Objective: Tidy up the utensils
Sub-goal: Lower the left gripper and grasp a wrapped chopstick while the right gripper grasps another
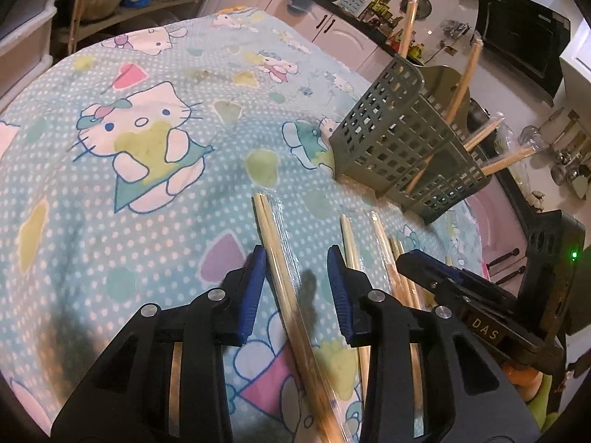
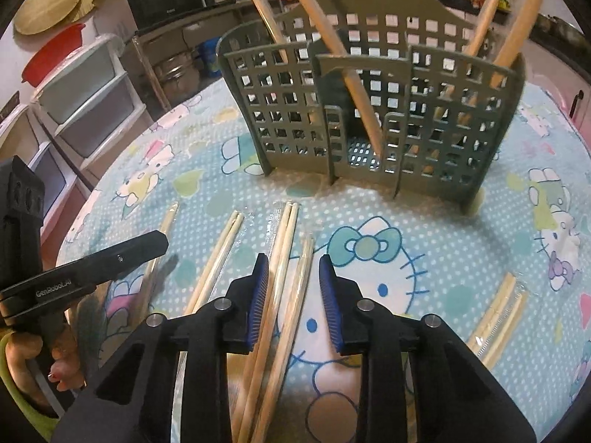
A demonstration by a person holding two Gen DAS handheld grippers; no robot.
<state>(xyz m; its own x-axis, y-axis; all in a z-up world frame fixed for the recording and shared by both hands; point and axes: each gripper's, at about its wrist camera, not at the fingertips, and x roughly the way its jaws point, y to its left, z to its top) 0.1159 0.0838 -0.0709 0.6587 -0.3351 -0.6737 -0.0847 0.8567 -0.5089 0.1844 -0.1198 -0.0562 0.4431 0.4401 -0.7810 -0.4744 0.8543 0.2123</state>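
Two hand-held grippers tilt down over the desk. Left hand-held gripper stands narrow around a wrapped chopstick pair, pads apart from it. Right hand-held gripper, narrow too, straddles two pairs of chopsticks. Only its view shows the holder's front and a hand gripping the left handle.

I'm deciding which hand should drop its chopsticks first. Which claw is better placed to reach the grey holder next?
Probably the right claw: the grey perforated plastic holder stands straight ahead of it, and wrapped wooden chopsticks lie between its pads. From the left claw, the holder sits off to the right.
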